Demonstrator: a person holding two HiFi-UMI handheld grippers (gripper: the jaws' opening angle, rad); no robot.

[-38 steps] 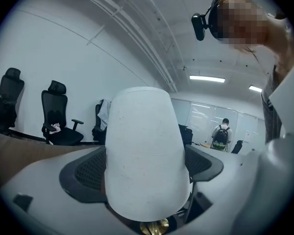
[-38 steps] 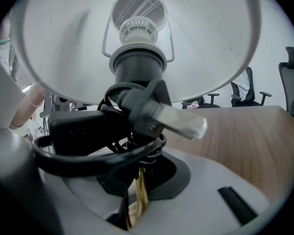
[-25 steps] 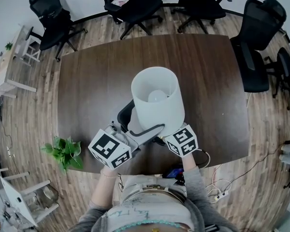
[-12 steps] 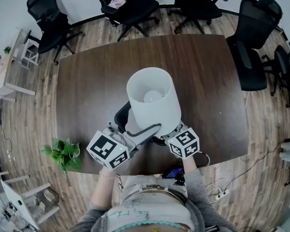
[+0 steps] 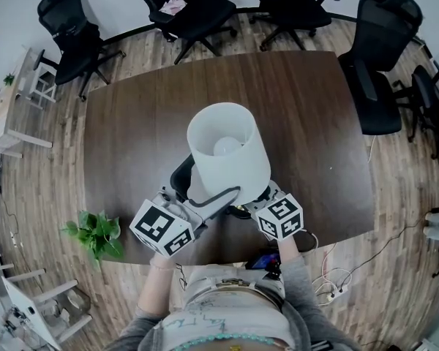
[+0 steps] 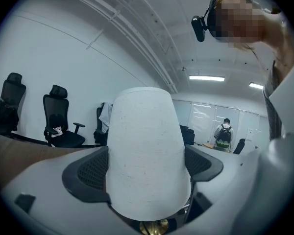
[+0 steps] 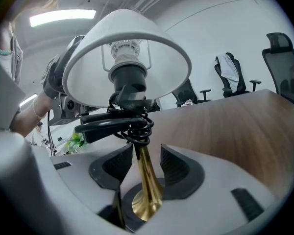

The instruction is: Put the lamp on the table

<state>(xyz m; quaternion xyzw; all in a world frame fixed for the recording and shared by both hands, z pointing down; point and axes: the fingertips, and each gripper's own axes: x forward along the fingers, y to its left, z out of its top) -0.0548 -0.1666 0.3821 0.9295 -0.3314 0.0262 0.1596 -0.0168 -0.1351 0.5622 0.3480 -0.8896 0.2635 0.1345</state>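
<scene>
**Lamp upright at the worktop's 6 o'clock edge, one gripper clamped and one open**

In the head view the lamp (image 5: 227, 152) stands on the dark worktop (image 5: 132, 123) near its 6 o'clock edge. The left gripper (image 6: 148, 170) is at the lamp's 7 o'clock and the right gripper (image 7: 142, 163) at its 5. The left fingers (image 6: 85, 173) press on both sides of the white shade (image 6: 147, 146). The right fingers (image 7: 176, 168) have just been opening. They stand apart with the brass stem (image 7: 146, 175) between them, touching neither, and the black cord (image 7: 132, 124) coiled just above.
</scene>
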